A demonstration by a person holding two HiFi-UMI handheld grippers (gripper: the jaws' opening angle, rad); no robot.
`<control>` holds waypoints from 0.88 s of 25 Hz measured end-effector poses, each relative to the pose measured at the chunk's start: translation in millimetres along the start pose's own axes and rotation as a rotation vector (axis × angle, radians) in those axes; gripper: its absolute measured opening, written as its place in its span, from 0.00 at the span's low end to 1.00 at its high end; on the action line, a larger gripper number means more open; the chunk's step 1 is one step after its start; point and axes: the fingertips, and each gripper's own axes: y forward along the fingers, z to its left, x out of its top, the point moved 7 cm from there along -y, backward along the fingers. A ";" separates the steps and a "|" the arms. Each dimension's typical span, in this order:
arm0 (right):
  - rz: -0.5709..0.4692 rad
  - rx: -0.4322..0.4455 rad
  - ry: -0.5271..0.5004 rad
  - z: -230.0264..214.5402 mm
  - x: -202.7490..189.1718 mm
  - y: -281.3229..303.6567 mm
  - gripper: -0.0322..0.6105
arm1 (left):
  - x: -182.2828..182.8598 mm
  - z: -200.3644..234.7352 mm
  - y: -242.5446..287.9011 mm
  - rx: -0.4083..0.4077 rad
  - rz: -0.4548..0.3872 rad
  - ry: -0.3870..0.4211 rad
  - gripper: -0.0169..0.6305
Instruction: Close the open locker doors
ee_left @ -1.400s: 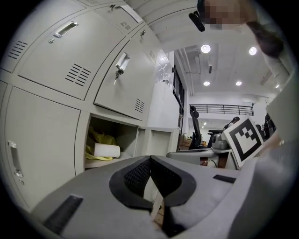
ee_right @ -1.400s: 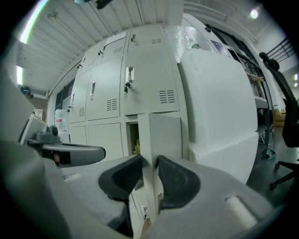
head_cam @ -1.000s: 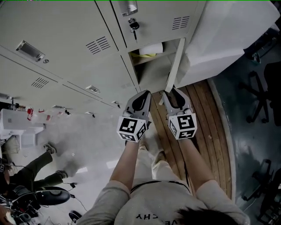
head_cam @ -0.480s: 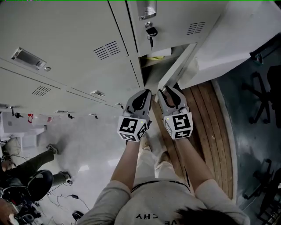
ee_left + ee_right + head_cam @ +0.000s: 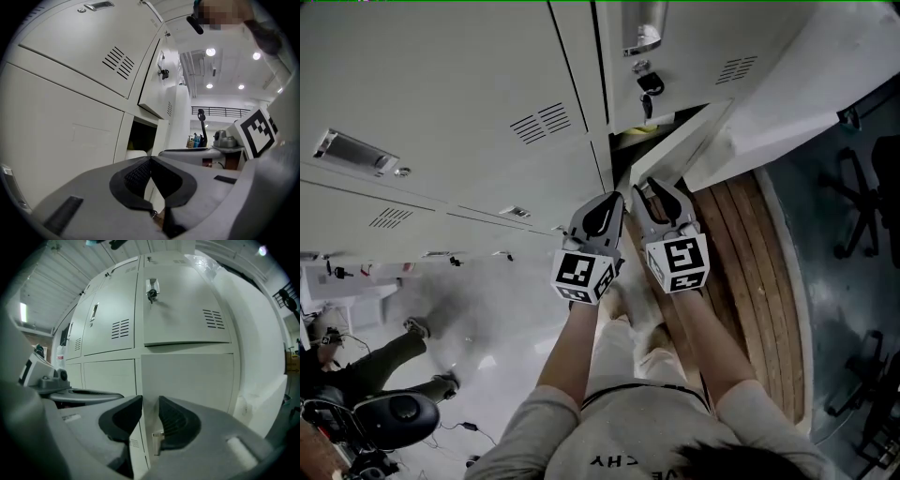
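Note:
The open lower locker door (image 5: 673, 142) stands ajar, swung most of the way toward the grey locker bank (image 5: 487, 84). A narrow dark gap (image 5: 626, 141) with something yellow inside still shows. My right gripper (image 5: 652, 187) straddles the door's free edge. Its jaws are closing, and the door (image 5: 187, 376) and its latch plate fill the space between the pads of the right gripper (image 5: 150, 404). My left gripper (image 5: 602, 201) hangs just left of it, apart from the door. In its own view the left gripper (image 5: 151, 161) is shut on nothing, facing the opening (image 5: 140, 138).
The closed locker above carries a key (image 5: 647, 89) in its lock. A white wrapped block (image 5: 806, 84) stands right of the door. Wooden planking (image 5: 741, 253) runs beneath, with office chairs (image 5: 872, 187) at the right. A person's legs (image 5: 375, 366) show at lower left.
The door has swung leftward toward the locker, narrowing the opening. My right gripper has followed it on the edge. The left gripper has hardly moved.

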 end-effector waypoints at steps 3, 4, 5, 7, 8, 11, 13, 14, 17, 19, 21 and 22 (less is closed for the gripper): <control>0.002 -0.009 0.004 1.9 1.9 8.8 0.22 | 1.0 7.1 2.5 -0.012 0.005 0.001 0.02; 0.004 -0.011 0.005 2.5 2.4 11.5 0.22 | 1.5 9.3 3.3 -0.015 0.007 0.001 0.02; 0.005 -0.013 0.007 3.0 2.9 14.1 0.22 | 2.1 11.4 4.0 -0.019 0.007 0.003 0.02; 0.004 -0.019 0.008 3.2 3.0 19.4 0.22 | 3.5 15.3 5.5 -0.024 0.006 0.006 0.02; 0.003 -0.023 0.009 2.8 2.7 22.0 0.21 | 4.1 16.9 6.2 -0.026 0.005 0.008 0.02; 0.006 -0.027 0.014 2.8 2.8 28.6 0.21 | 5.2 20.7 7.2 -0.031 0.004 0.009 0.02; 0.009 -0.027 0.013 3.5 3.8 32.7 0.21 | 5.5 23.0 7.9 -0.035 0.004 0.006 0.02; 0.010 -0.027 0.012 3.5 4.4 35.1 0.21 | 5.8 24.2 8.7 -0.037 0.003 0.004 0.02; 0.011 -0.029 0.011 3.3 5.8 42.4 0.21 | 6.5 28.2 11.4 -0.045 0.001 0.000 0.02; 0.011 -0.033 0.013 3.1 6.3 47.0 0.21 | 7.0 30.9 12.8 -0.052 0.000 -0.001 0.02; 0.013 -0.036 0.016 2.7 6.6 51.7 0.21 | 7.4 33.4 14.0 -0.059 0.001 -0.002 0.02; 0.016 -0.038 0.018 2.6 6.4 53.9 0.21 | 7.4 34.7 14.1 -0.062 0.002 -0.003 0.02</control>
